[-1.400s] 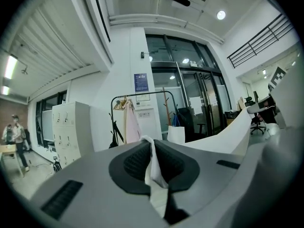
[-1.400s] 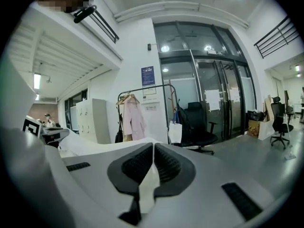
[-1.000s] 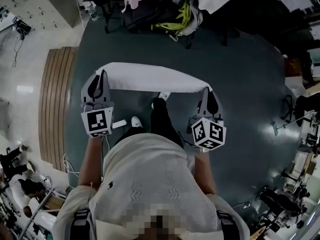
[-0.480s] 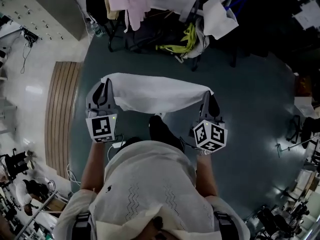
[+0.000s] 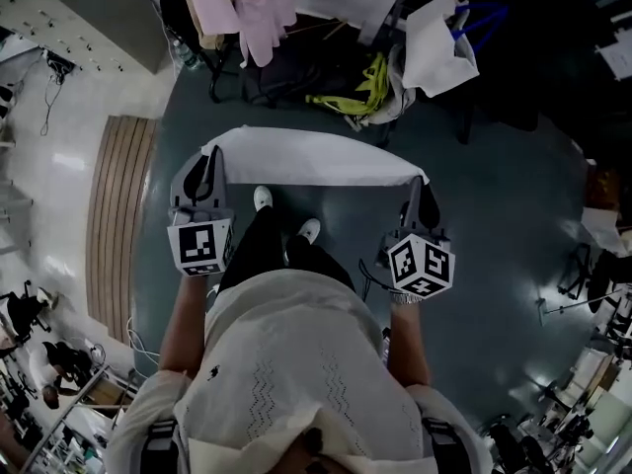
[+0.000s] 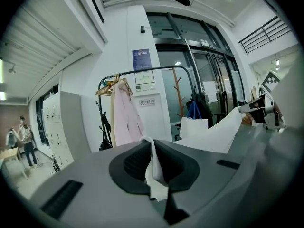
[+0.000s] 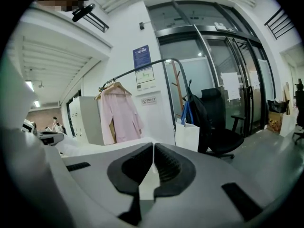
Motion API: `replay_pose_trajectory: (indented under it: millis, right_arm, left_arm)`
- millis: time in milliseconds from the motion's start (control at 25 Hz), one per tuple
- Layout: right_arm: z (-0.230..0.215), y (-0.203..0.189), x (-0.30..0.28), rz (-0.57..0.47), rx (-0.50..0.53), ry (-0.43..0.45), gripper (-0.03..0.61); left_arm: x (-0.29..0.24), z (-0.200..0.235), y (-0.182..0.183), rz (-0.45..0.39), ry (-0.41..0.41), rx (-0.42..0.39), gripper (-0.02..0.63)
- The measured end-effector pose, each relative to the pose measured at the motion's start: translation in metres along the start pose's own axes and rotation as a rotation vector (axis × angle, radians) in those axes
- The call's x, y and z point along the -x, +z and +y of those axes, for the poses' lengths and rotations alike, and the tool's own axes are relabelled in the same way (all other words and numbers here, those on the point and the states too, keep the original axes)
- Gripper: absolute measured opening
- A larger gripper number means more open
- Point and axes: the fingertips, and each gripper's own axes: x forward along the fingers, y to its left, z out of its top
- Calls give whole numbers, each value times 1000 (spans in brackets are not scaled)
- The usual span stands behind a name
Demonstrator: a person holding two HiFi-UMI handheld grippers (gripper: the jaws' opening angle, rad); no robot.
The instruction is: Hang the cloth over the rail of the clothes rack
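Observation:
A white cloth (image 5: pixel 311 158) hangs stretched between my two grippers above the grey floor. My left gripper (image 5: pixel 209 158) is shut on the cloth's left corner, which pokes out between the jaws as a white fold (image 6: pixel 153 167). My right gripper (image 5: pixel 419 186) is shut on the right corner (image 7: pixel 148 179). The clothes rack (image 6: pixel 142 71) stands ahead, a dark curved rail with a pink garment (image 6: pixel 124 115) on a hanger; the rack (image 7: pixel 142 69) also shows in the right gripper view with the pink garment (image 7: pixel 121 113). In the head view the rack's hung clothes (image 5: pixel 252 3) are at the top.
A white bag (image 5: pixel 434 42) and a black office chair (image 7: pixel 218 127) stand to the right of the rack. A yellow-green item (image 5: pixel 370 82) lies under it. A wooden slatted strip (image 5: pixel 114 225) runs along the left. The person's shoes (image 5: pixel 284 215) are below the cloth.
The cloth has been pulled taut and straighter between the grippers. The person has stepped forward, and the rack's clothes sit lower in the head view.

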Motion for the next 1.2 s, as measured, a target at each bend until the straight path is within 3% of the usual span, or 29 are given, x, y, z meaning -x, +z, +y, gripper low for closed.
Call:
replay_pose_trajectory:
  millis: [280,600,800,960,1200]
  right_arm:
    - [-1,18,-51,-12,38,-59,23]
    - [11,84,-166,-57,13,-162,23]
    - [25,91,-211,-47,-7,-202,23]
    - [13,98,-238,-42,-4,-216,23]
    - [-7,130,-284,-65,49,-164,23]
  left_arm:
    - [-86,16,9,-19,-80,-29,28]
    - [-249,64,70,-91,-220,-53,28]
    - [-317,89,88,-103,-309,-102,28]
    - [-349,86,97,-102,-309,-89,28]
    - [-381,83,115,-106,-262,-100,29]
